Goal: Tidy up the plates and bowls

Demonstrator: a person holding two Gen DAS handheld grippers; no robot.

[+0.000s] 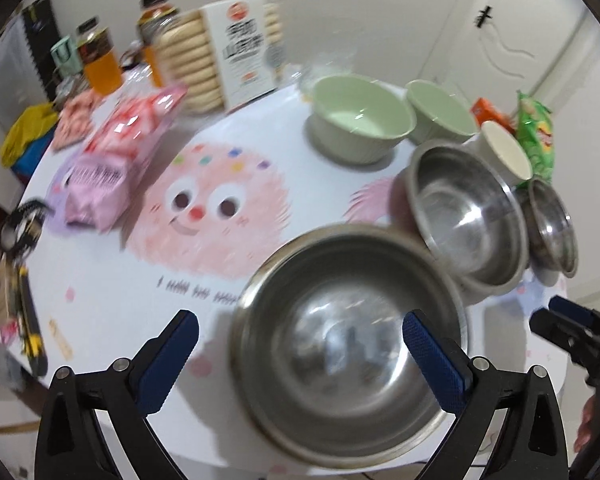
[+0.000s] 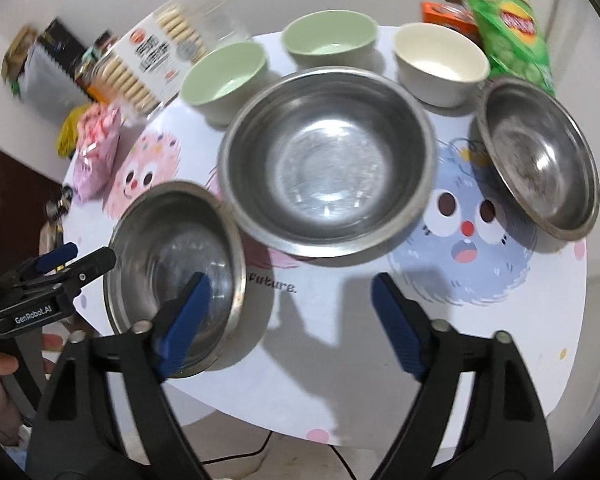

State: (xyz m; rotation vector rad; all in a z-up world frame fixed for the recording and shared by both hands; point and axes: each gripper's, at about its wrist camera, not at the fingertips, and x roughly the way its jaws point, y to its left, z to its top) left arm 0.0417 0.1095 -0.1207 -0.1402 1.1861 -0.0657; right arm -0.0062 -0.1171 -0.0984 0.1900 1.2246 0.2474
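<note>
Three steel bowls stand on the round white table (image 2: 340, 340): a near-left one (image 2: 172, 264), a large middle one (image 2: 324, 160) and a shallow right one (image 2: 540, 160). Behind them are two green bowls (image 2: 224, 76) (image 2: 330, 36) and a cream bowl (image 2: 440, 64). My left gripper (image 1: 300, 344) is open, its right finger over the near steel bowl (image 1: 348, 344). The middle steel bowl (image 1: 464, 208), the right steel bowl (image 1: 552, 228), the green bowls (image 1: 360, 116) (image 1: 440, 112) and the cream bowl (image 1: 504, 152) lie beyond. My right gripper (image 2: 290, 316) is open and empty above the table's front.
A biscuit tub (image 1: 228, 52), juice bottles (image 1: 100, 56) and pink snack bags (image 1: 116, 156) crowd the far left of the table. A green chip bag (image 2: 508, 28) and an orange box (image 2: 448, 16) sit at the far right. The left gripper shows in the right wrist view (image 2: 56, 268).
</note>
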